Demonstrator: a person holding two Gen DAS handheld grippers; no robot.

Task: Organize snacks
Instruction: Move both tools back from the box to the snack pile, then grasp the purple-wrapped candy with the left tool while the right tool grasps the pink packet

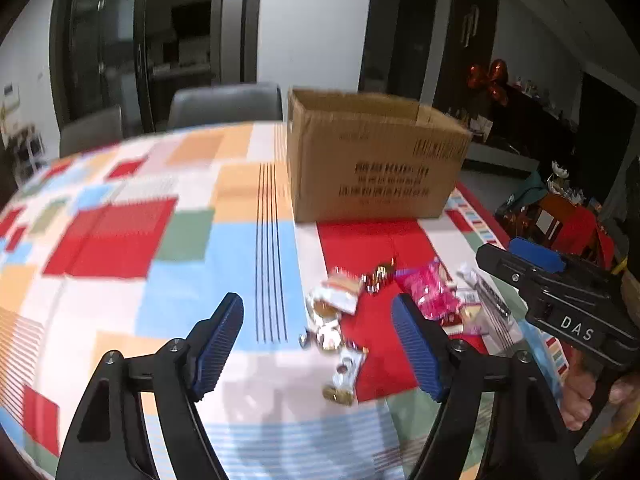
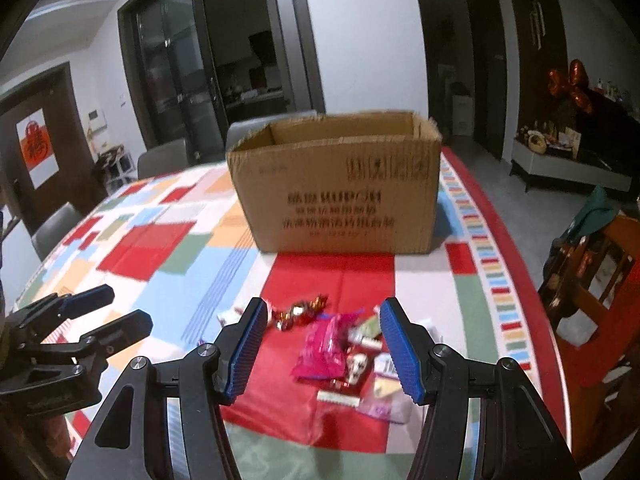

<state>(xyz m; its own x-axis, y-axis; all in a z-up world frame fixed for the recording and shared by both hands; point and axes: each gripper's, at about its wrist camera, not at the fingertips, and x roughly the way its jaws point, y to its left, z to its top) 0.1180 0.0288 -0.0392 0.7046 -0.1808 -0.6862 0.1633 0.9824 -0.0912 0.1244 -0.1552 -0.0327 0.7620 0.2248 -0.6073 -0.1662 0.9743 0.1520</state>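
left wrist view is showing the left gripper (image 1: 318,342) standing wide open and empty above the snacks (image 1: 400,300). the right gripper (image 2: 323,346) is also gaping wide, holding nothing, with the cardboard box (image 2: 340,184) sitting beyond on the worktop (image 2: 160,240).

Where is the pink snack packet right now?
The pink snack packet lies on the tablecloth's red patch, in the loose snack pile in front of the cardboard box, just right of the gold-wrapped candies, between the open right gripper's fingers.

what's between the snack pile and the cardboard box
Nothing: bare red tablecloth separates the snack pile from the cardboard box, clearest in the right wrist view.
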